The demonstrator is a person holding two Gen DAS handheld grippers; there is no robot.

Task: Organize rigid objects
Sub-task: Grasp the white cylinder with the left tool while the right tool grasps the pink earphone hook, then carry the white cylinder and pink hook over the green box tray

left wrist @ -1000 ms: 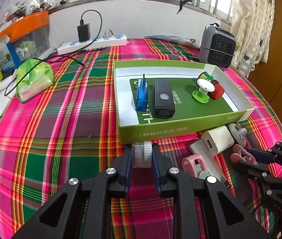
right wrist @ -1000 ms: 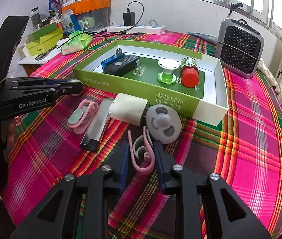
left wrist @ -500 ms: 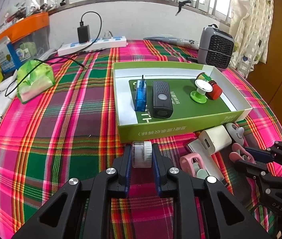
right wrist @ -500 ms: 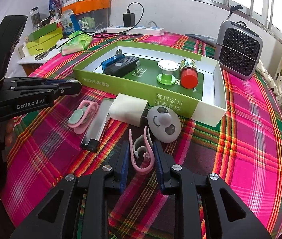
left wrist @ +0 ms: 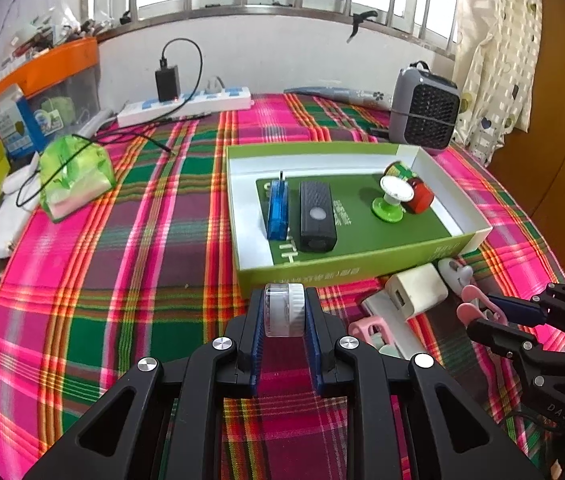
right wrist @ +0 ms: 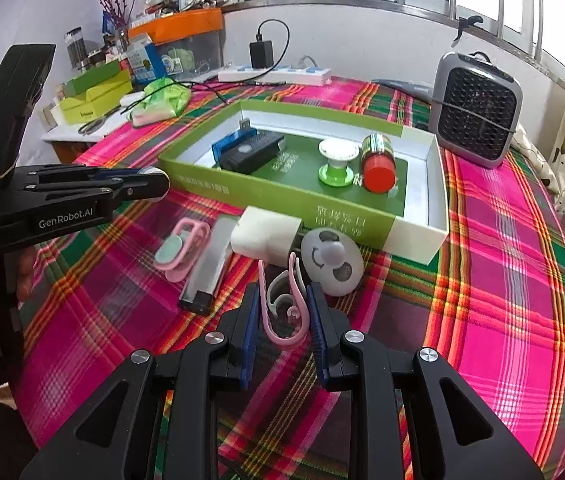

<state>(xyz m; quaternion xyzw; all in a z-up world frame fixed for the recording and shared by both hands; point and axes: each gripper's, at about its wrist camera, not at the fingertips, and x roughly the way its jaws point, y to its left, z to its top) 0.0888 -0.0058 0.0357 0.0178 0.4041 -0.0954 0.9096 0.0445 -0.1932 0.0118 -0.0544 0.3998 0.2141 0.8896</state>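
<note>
My left gripper (left wrist: 284, 312) is shut on a small clear and white round container (left wrist: 283, 309), held just before the near wall of the green box (left wrist: 342, 270). My right gripper (right wrist: 283, 300) is shut on a pink and white clip (right wrist: 282, 304), right of the left gripper (right wrist: 150, 186). The green box (right wrist: 274, 196) holds a blue USB stick (left wrist: 277, 210), a black device (left wrist: 316, 216), a green and white knob (left wrist: 392, 196) and a red-capped bottle (left wrist: 416, 194). On the cloth lie a white charger (right wrist: 264, 236), a white round panda-face piece (right wrist: 332, 262), a silver bar (right wrist: 208, 266) and another pink clip (right wrist: 180, 248).
A grey fan heater (left wrist: 424, 114) stands behind the box. A power strip (left wrist: 186, 102) with a plugged charger lies at the back. A green plastic bag (left wrist: 72, 176), yellow-green boxes (right wrist: 94, 94) and an orange bin (right wrist: 180, 26) sit to the left.
Both grippers have drawn back and risen slightly, so the box looks smaller and farther. The left keeps the round container, the right keeps the pink clip.
</note>
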